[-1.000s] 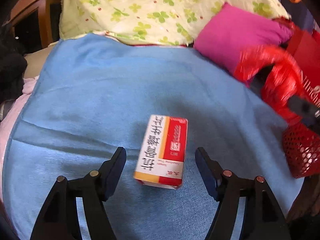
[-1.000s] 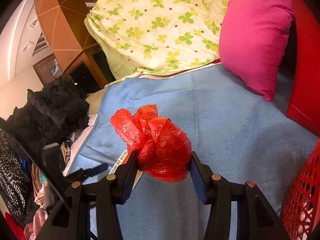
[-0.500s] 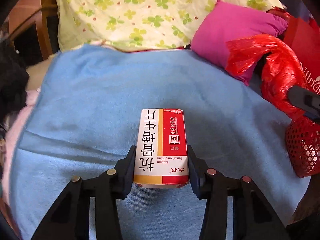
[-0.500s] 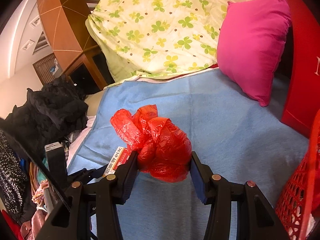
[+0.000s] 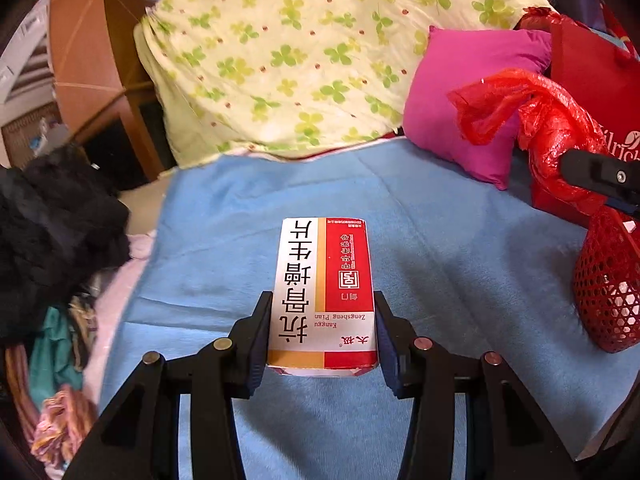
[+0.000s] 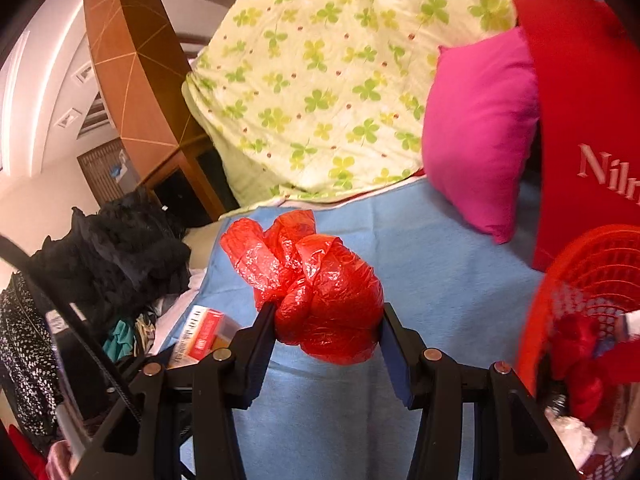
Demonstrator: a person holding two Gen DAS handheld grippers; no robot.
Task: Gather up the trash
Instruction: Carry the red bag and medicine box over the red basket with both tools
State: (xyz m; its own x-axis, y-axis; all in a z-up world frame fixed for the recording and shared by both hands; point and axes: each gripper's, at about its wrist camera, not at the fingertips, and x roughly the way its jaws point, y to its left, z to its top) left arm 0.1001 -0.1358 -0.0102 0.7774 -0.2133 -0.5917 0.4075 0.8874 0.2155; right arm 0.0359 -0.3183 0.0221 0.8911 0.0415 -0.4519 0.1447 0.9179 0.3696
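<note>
A white, red and orange medicine box (image 5: 323, 292) with Chinese print is clamped in my left gripper (image 5: 323, 334), lifted above the blue blanket (image 5: 440, 256). My right gripper (image 6: 328, 324) is shut on a crumpled red plastic bag (image 6: 316, 280); that bag (image 5: 536, 128) also appears at the right of the left wrist view, above the red mesh basket (image 5: 608, 292). In the right wrist view the basket (image 6: 588, 280) sits at the right edge with trash inside, and the box (image 6: 202, 334) shows at lower left.
A green clover-print quilt (image 5: 304, 60) and a magenta pillow (image 5: 472, 104) lie at the back of the bed. A red paper bag (image 6: 588, 120) stands behind the basket. Dark clothes (image 5: 52, 232) pile up at the left, beside a wooden cabinet (image 6: 132, 92).
My left gripper closed on the medicine box and lifted it off the blanket. My right gripper carried the red plastic bag up and toward the red basket.
</note>
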